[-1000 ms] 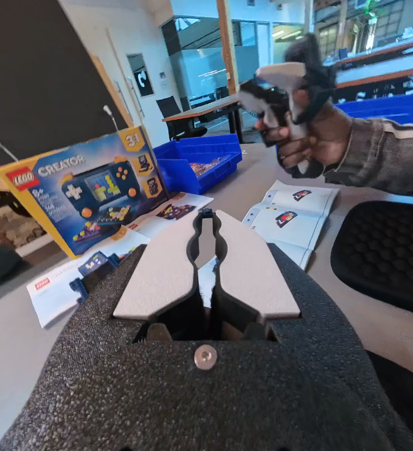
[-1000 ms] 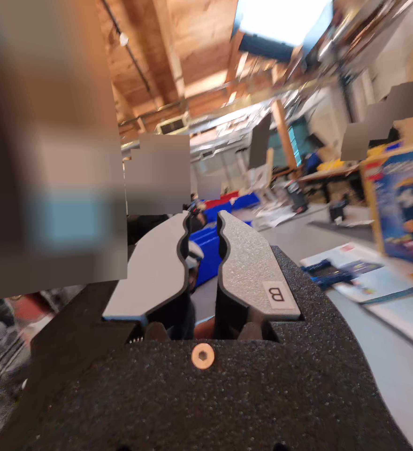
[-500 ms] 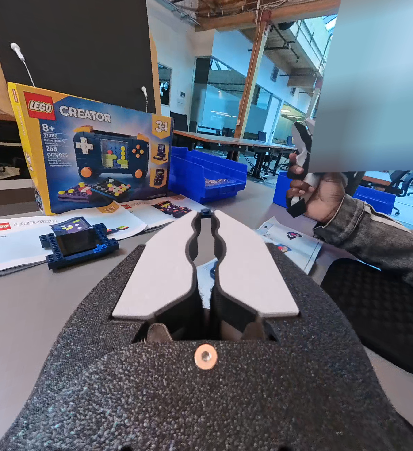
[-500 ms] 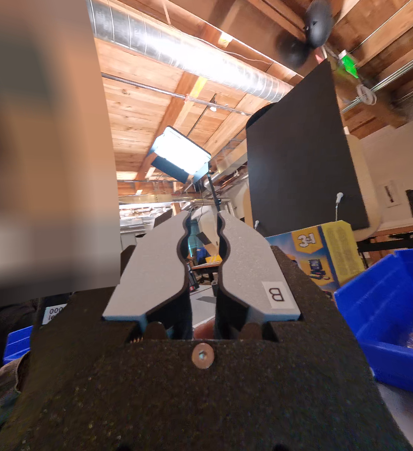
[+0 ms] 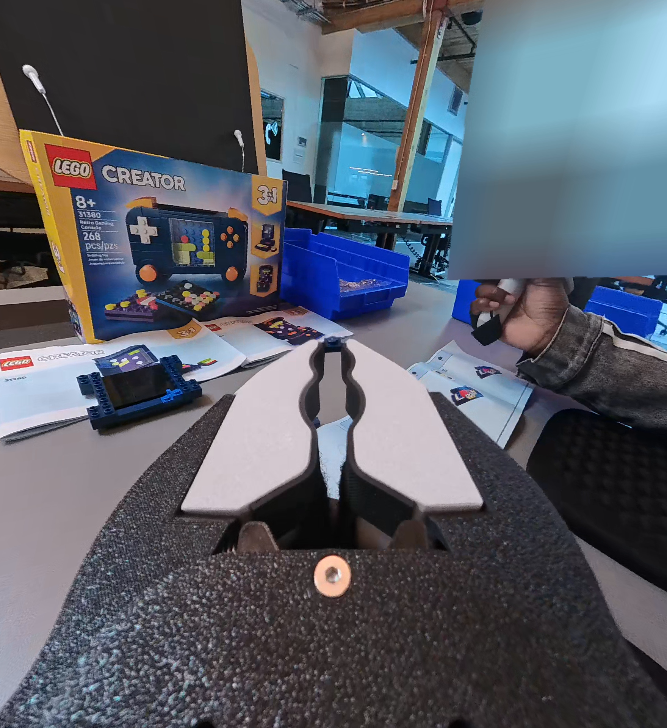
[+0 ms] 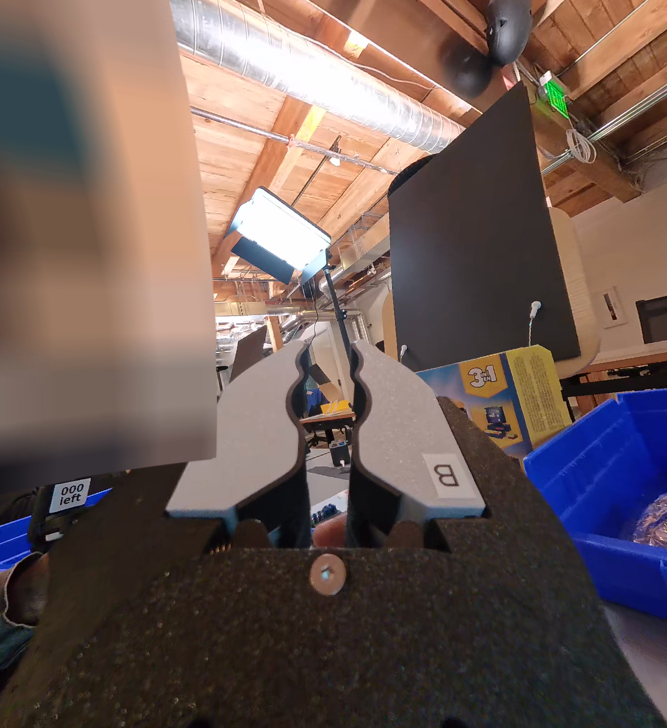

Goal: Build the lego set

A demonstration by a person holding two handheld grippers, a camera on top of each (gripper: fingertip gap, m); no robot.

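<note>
Two hand-held tools above a grey tabletop (image 5: 28, 512). Over the last second the left wrist view has levelled out and steadied, while the right wrist view has swung from the tabletop up towards the ceiling; the jaw spacing of both tools looks unchanged. The left tool (image 5: 332, 346) is clenched on a small dark blue brick (image 5: 332, 343), pinched at the very tips of its fingers and held clear of the tabletop, above the near edge of a closed instruction booklet (image 5: 269, 335). To its left, a partly built dark blue frame with a black panel (image 5: 139, 388) lies on another booklet (image 5: 28, 394). Behind these stands the toy box (image 5: 158, 236), with a blue bin (image 5: 343, 272) just beside it. An open booklet (image 5: 477, 390) and a black mat (image 5: 619, 492) lie to the right. The right tool (image 6: 328, 350) points upward, well apart from the brick. Its fingers stand slightly apart with nothing between them, and only a lamp panel (image 6: 280, 232) and a black board (image 6: 477, 236) show beyond. In the left view, the person's right hand (image 5: 521, 311) grips its handle.
</note>
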